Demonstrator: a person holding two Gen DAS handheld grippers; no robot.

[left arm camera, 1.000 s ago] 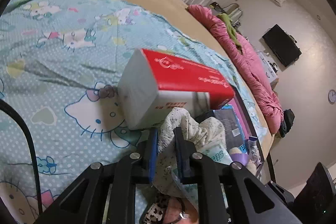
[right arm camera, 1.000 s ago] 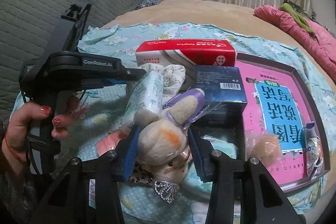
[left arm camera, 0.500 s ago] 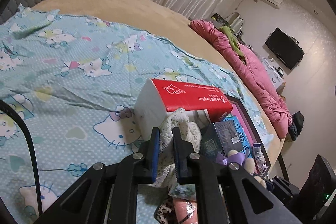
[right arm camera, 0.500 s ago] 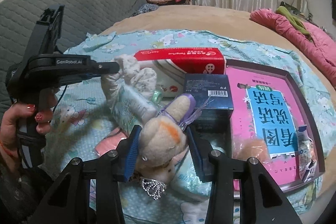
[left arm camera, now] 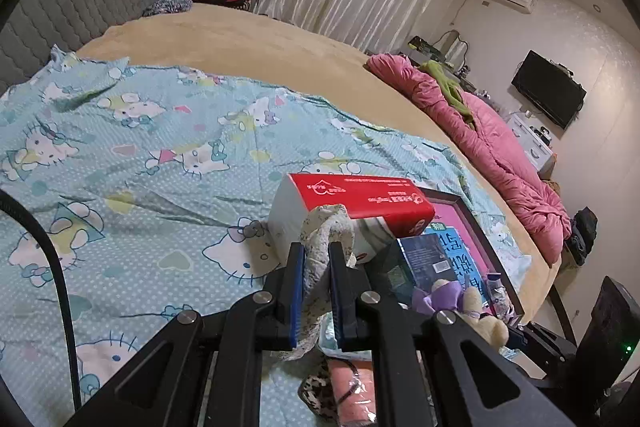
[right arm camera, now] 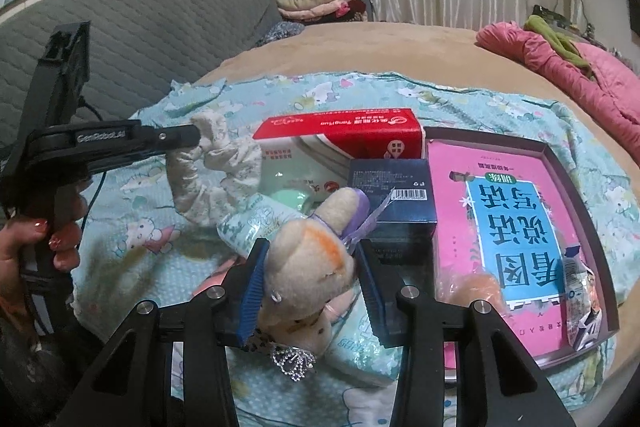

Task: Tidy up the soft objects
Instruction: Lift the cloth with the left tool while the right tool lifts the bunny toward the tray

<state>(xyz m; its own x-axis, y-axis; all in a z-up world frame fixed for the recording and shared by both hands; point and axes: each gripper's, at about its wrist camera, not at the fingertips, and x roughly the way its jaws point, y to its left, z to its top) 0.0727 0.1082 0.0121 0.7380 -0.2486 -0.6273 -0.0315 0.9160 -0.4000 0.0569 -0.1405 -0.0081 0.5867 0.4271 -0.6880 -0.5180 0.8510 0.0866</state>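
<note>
left hand-held gripper (left arm camera: pixel 315 291): black frame, blue pads, silver screws, black cable at 9 o'clock, "GenRobot.AI" lettering | right hand-held gripper (right arm camera: pixel 310 291): same build | hand (right arm camera: pixel 24 247): red-painted nails

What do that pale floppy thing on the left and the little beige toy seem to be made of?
Pale speckled cloth: thin woven fabric, matte, apparently; it crumples and droops from the left gripper. Beige stuffed toy: fuzzy plush, probably; its nap shows in the right gripper.

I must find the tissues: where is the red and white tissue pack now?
In the right wrist view, the red and white tissue pack lies on the cartoon-print blue bedsheet, behind the dark blue box, left of the pink book.
</note>
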